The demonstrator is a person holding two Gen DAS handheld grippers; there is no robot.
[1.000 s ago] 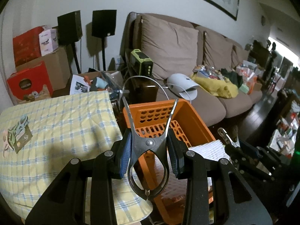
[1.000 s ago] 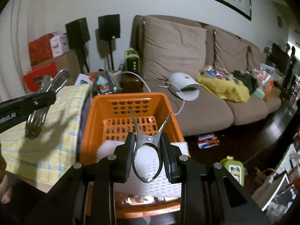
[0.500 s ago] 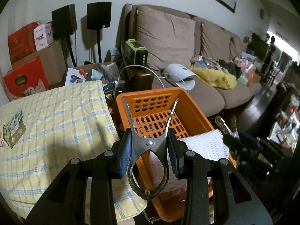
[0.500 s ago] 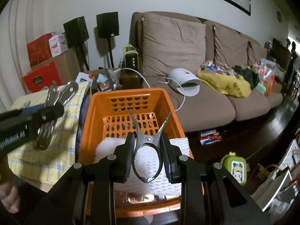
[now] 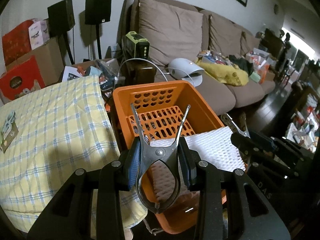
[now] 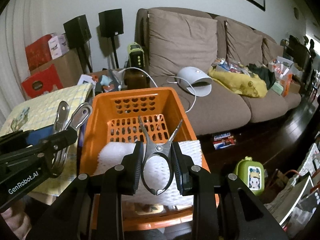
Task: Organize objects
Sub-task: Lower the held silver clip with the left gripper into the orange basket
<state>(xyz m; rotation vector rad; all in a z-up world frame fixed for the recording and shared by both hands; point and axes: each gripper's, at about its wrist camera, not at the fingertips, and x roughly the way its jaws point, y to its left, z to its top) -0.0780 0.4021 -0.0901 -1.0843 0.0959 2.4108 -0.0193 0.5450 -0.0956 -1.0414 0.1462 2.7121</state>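
My left gripper (image 5: 159, 160) is shut on a metal spring clip (image 5: 160, 152) and holds it over the near left part of an orange basket (image 5: 152, 87). The clip's handles point away from me. My right gripper (image 6: 158, 160) is shut on a second metal clip (image 6: 159, 147) above the basket (image 6: 136, 92) and a white foam mesh sheet (image 6: 120, 154) lying inside it. In the right wrist view the left gripper (image 6: 60, 134) and its clip (image 6: 62, 112) hang just left of the basket wall. The right gripper (image 5: 246, 138) shows at the basket's right edge in the left wrist view.
A yellow checked cloth (image 5: 56, 120) covers the surface left of the basket. Behind stands a brown sofa (image 6: 180, 46) with a white device (image 6: 196, 80) and clutter. Boxes (image 5: 22, 76) and speakers (image 5: 98, 8) line the wall. A green toy (image 6: 250, 175) sits on the dark floor.
My left gripper has sunk and drawn closer to the basket's left wall, still holding its clip. The right gripper has hardly moved.
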